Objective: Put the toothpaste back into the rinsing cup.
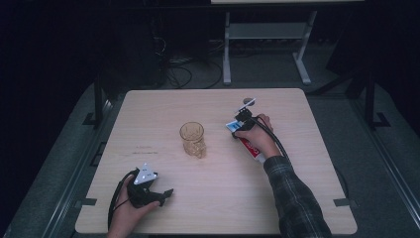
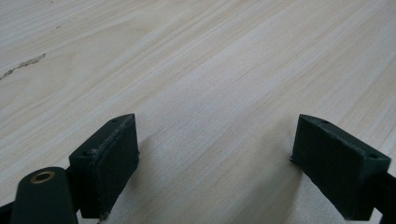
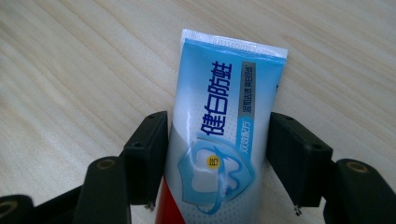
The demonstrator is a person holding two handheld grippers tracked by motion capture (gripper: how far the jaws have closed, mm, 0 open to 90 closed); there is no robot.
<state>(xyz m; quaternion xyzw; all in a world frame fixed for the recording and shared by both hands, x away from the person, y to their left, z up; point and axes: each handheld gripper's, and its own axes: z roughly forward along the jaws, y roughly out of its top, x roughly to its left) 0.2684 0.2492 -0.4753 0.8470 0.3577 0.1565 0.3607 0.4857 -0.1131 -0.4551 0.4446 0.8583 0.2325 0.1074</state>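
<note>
Table [image 1: 213, 208]: pale wood, flat, bare apart from two items.

Glass [image 1: 192, 139]: amber, patterned, upright near the table's middle, left of the tube and apart from it. Judged rigid and breakable; best kept clear of any swing of the arm.

Tube [image 3: 219, 126]: toothpaste, blue and white with a red lower part, lying flat on the table right of centre, crimped end pointing away from the person. In the high view it lies [image 1: 246, 142] partly under the right hand. Judged light, soft-walled and glossy, so it will dent under pressure and may slip if pinched on its rounded body. The flat, stiffer zone toward the crimp gives the surer hold; a hard squeeze on the filled part risks forcing paste toward the cap.

Right gripper [image 3: 217, 154]: the jaws stand either side of the tube, across its width, each pad at or against an edge. Whether they press or merely touch cannot be told; the tube shows no visible dent. It rests on the table, not lifted.

Left gripper [image 1: 148, 191]: low over the near-left table, well apart from both items. Its own view [image 2: 215, 158] shows the jaws spread wide with bare wood between them, holding nothing.
</note>
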